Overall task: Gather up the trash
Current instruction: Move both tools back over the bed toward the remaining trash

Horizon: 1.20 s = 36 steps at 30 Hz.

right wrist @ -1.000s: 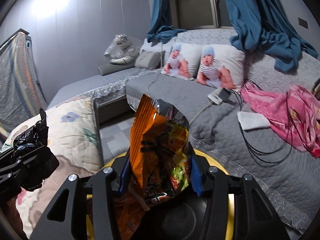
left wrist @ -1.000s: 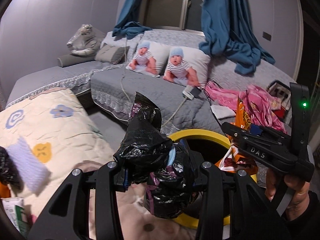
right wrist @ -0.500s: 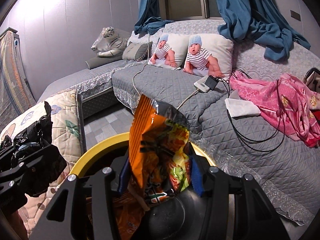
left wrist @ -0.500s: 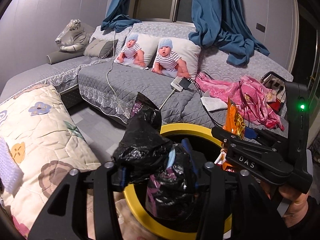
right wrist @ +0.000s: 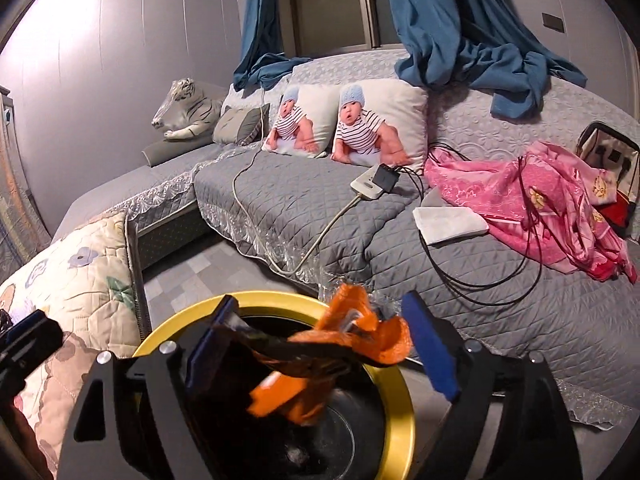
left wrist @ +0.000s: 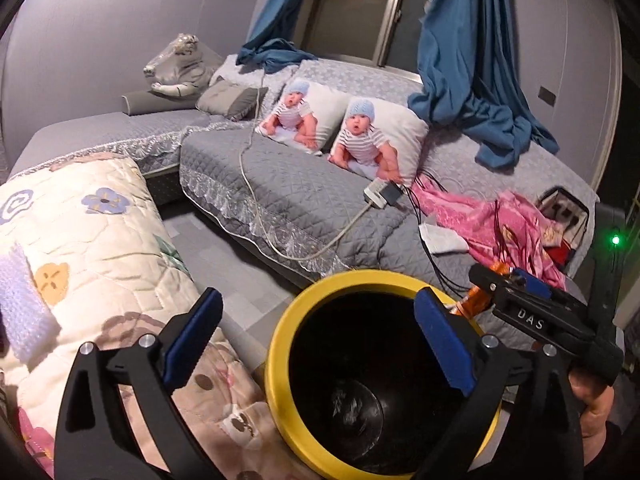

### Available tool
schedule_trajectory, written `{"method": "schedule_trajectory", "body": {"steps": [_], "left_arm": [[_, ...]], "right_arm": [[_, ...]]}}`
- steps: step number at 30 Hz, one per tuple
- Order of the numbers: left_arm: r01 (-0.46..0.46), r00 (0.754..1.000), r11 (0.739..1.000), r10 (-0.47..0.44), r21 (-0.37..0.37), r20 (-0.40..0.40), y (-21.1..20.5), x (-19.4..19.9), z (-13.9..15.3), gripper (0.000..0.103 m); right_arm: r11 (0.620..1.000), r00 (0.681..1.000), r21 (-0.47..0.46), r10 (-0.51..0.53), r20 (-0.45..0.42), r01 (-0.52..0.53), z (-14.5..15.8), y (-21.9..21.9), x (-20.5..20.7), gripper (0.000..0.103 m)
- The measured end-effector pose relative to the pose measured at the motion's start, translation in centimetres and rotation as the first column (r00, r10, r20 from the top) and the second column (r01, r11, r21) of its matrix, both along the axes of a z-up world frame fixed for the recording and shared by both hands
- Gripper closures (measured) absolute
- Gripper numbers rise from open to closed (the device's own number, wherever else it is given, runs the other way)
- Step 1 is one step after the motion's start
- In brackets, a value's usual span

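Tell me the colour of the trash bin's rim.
Yellow; the bin itself is black inside. Clearest in the left wrist view.

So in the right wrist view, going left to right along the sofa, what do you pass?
Tiger plush → grey cushion → two baby-print pillows → power strip → white cloth → pink fabric → bag.

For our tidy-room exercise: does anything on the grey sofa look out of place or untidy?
Yes. A pink cloth lies crumpled on the sofa with black cables looped across it, a white power strip sits on the seat, and the blue curtain slumps over the backrest.
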<state>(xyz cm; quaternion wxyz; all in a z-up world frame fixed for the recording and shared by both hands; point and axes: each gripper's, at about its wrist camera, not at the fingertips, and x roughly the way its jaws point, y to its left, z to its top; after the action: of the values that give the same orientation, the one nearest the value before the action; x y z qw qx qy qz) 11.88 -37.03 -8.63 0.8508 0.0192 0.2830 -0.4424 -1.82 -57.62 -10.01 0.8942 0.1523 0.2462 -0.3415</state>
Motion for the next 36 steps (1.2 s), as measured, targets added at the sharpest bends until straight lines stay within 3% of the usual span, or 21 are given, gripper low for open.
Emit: {"method": "schedule_trajectory", "body": {"steps": [4, 11, 18, 22, 28, 36], "left_arm": [[-0.027, 1.0, 0.999, 0.028, -0.017, 0.006, 1.1, 0.3, 0.8, 0.009], [-0.088, 0.996, 0.996, 0.089, -0.031, 0.03, 4.2, 1.0, 2.5, 0.009], [-0.205, 0.975, 0.978, 0.208, -0.045, 0.083, 11.4, 2.3, 5.5, 0.008], [-0.285, 0.951, 0.958, 0.288, -0.036, 0.118, 16.5, 2.8, 6.8, 0.008], [-0.448, 0.878, 0.894, 0.441, -0.003, 0.183, 25.6, 2.8, 7.8, 0.008], [-0.633, 0.766, 0.773, 0.618, 0.037, 0.176, 35.3, 1.8, 5.7, 0.008]], "right_arm": [[1.0, 1.0, -0.013, -0.007, -0.001, 0.007, 0.3, 0.2, 0.1, 0.014], [0.999, 1.0, -0.032, 0.019, 0.014, -0.019, 1.3, 1.0, 0.4, 0.014], [0.988, 0.988, -0.069, 0.143, 0.056, -0.139, 2.7, 4.5, 2.0, 0.013], [0.962, 0.962, -0.109, 0.259, 0.09, -0.249, 3.8, 8.1, 4.0, 0.012], [0.885, 0.881, -0.172, 0.455, 0.129, -0.432, 5.6, 14.0, 7.4, 0.011], [0.72, 0.72, -0.23, 0.687, 0.101, -0.655, 6.2, 22.4, 12.1, 0.011]]}}
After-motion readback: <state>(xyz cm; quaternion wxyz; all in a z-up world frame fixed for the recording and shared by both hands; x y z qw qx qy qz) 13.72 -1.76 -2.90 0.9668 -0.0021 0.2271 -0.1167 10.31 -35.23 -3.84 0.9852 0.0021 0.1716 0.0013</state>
